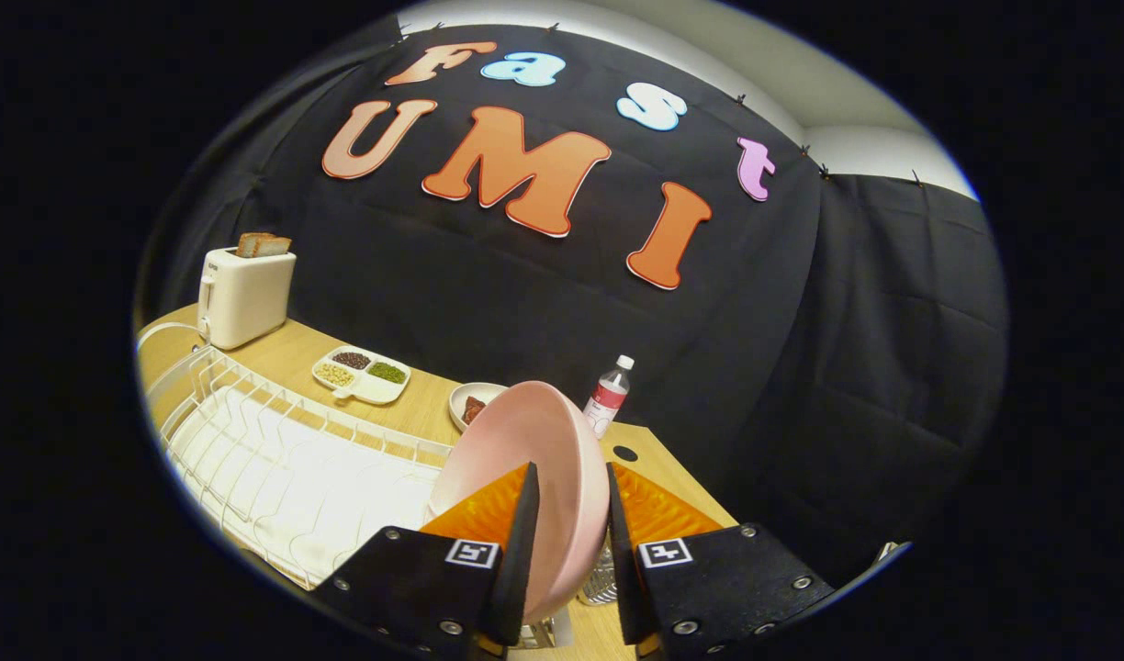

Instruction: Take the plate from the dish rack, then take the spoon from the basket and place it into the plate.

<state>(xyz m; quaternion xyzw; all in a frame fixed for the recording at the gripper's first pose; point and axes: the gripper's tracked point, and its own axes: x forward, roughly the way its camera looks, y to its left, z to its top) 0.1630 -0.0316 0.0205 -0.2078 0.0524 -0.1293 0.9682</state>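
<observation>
Gripper (569, 514) nearest the lens, fingers closed to a narrow gap and pressing on either side of a pink plate (534, 459), held on edge between them. Plate tilted, rim rising above the fingertips, concave face turned toward the left finger; lower edge hidden between the fingers. White wire dish rack (277, 459) just to the left of the plate, on a white drip tray, slots unoccupied where visible. Plate lifted above the rack's near end, whether touching the wires not discernible. Part of a clear ribbed object (601, 578) low between the fingers, beneath the plate; identity uncertain. Light wooden table (433, 404) beneath all items, with a small dark round hole (625, 453) just right of the plate. Beyond the plate, a shallow bowl (466, 404) holding something dark reddish, partly hidden by the plate's rim. Clear bottle (609, 395) with white cap and red label standing upright beyond the right finger. Farther left, a white divided dish (362, 375) with three portions: dark, pale, and green. At the table's far left corner, a white toaster (246, 296) with two bread slices (264, 244) protruding from the top.
</observation>
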